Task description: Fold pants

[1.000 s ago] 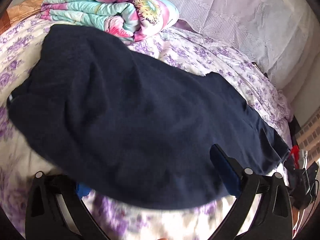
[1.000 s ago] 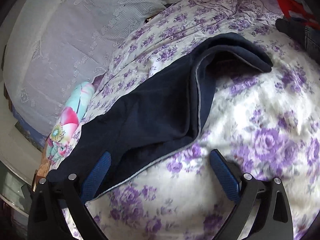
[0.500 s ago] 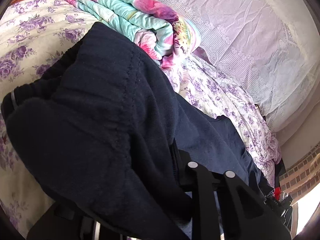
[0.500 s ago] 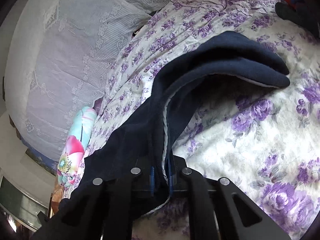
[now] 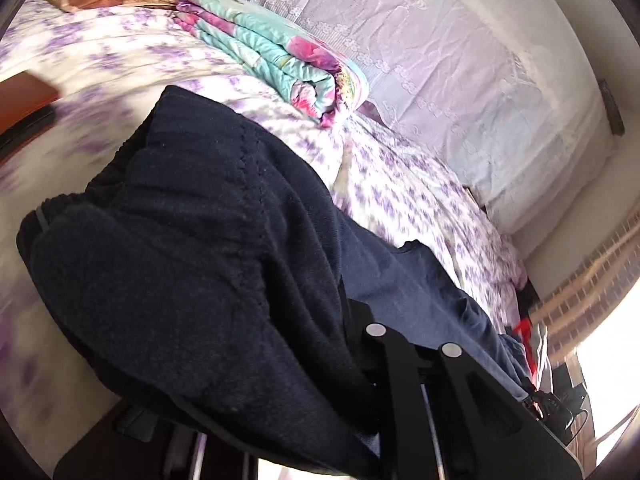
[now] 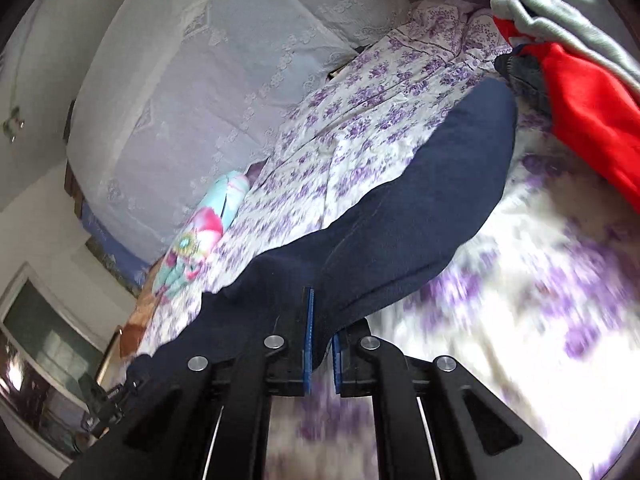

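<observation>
Navy fleece pants [image 5: 192,248] hang lifted over the floral bed [image 5: 400,184]; we see both the left gripper [image 5: 344,320] and right gripper [image 6: 320,344] fingers pinching them.

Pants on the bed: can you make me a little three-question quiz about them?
1. True or false: the right tool is shut on the pants.
2. Which thing lies beside the pants' far end in the right wrist view? A) red cloth B) a book C) a shoe
3. Fill in: the folded quilt is turquoise with ____ flowers.

Key: 1 true; 2 A; 3 pink
</observation>
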A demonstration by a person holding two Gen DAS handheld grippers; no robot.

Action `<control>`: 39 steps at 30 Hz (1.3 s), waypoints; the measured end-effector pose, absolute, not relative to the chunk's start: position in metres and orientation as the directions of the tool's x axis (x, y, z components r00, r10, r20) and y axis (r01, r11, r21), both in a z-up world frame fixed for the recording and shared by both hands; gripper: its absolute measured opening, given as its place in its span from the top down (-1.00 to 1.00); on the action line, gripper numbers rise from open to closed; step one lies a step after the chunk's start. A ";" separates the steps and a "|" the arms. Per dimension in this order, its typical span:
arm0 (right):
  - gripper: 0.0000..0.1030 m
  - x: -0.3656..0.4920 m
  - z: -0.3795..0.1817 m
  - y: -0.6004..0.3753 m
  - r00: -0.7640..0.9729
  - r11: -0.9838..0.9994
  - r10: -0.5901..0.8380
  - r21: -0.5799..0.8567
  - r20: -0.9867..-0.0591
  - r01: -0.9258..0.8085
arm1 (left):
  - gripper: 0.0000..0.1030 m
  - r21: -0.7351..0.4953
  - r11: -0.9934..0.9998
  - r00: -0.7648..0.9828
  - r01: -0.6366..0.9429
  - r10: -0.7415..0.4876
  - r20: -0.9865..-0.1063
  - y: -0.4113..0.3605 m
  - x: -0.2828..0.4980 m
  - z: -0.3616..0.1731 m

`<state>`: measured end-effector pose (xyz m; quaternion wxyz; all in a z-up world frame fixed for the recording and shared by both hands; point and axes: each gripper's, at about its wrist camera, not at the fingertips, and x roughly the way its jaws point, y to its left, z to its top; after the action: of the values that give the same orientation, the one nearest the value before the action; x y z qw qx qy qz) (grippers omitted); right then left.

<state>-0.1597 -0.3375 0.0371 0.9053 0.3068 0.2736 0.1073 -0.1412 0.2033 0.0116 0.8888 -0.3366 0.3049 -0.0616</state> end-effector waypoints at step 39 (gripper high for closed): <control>-0.35 -0.173 0.056 -0.330 0.704 0.559 0.642 0.814 -0.303 -0.159 | 0.23 -0.563 0.825 0.870 -0.054 -0.238 -0.432 0.217 -0.199 -0.002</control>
<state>-0.1729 -0.3295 0.0560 0.8304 0.4031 0.2995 0.2413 -0.1986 0.2168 -0.0021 0.9218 -0.2918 0.2501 -0.0500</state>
